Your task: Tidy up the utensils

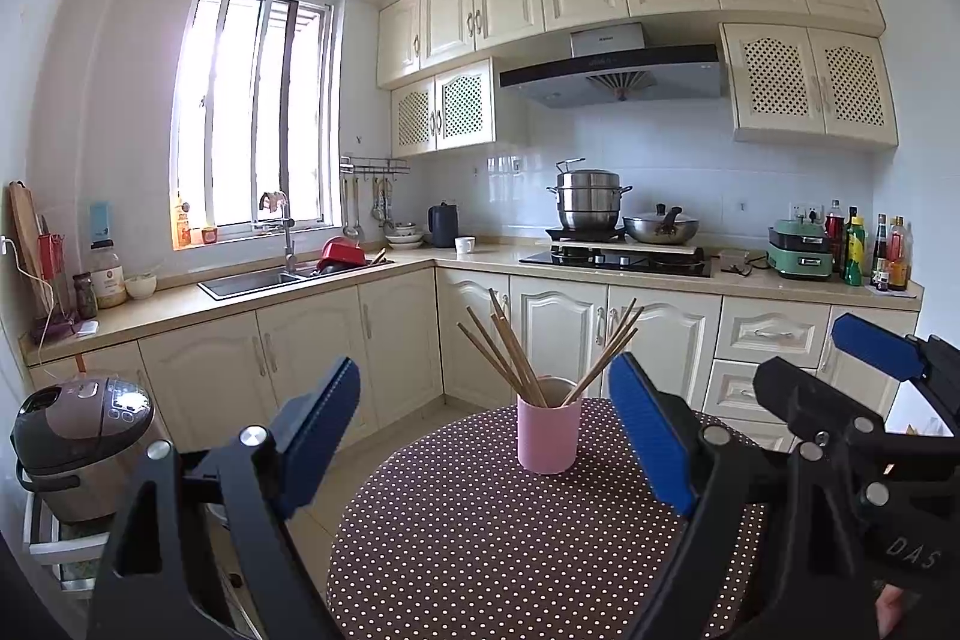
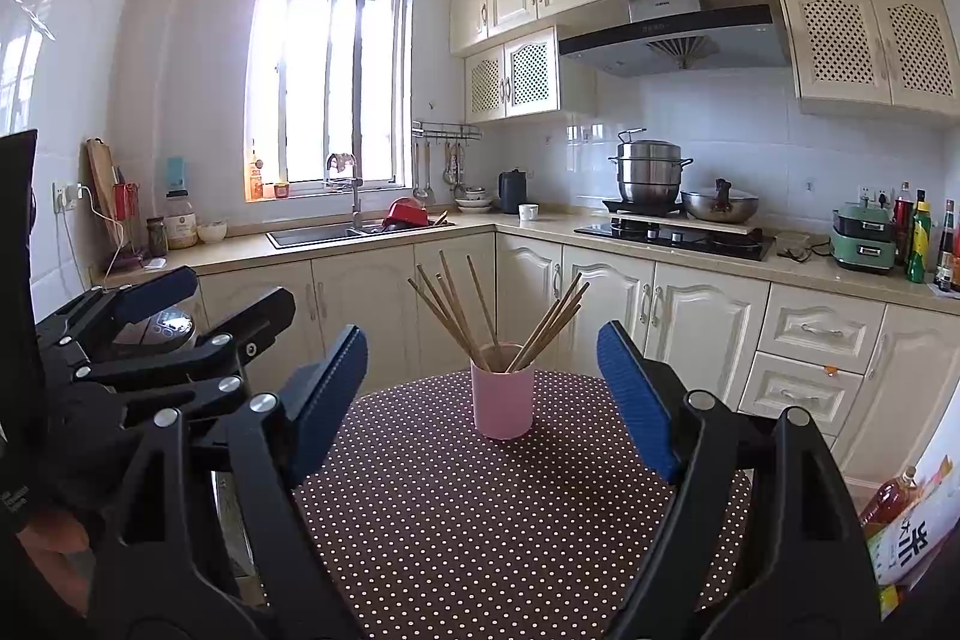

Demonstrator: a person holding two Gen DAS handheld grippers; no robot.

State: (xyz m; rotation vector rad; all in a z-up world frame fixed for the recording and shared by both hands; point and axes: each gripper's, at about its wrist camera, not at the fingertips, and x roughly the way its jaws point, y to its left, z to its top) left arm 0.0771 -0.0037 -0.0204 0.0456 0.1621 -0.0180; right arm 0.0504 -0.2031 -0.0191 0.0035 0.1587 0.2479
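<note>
Gaping empty, each hand-held gripper (image 1: 486,421).

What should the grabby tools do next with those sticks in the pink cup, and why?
Probably ease the right tool forward toward the chopsticks fanned out in the pink cup. Both it and the left tool are open and empty, short of the cup, which stands alone on the dotted tablecloth, so nothing can be sorted until one reaches a stick.
</note>
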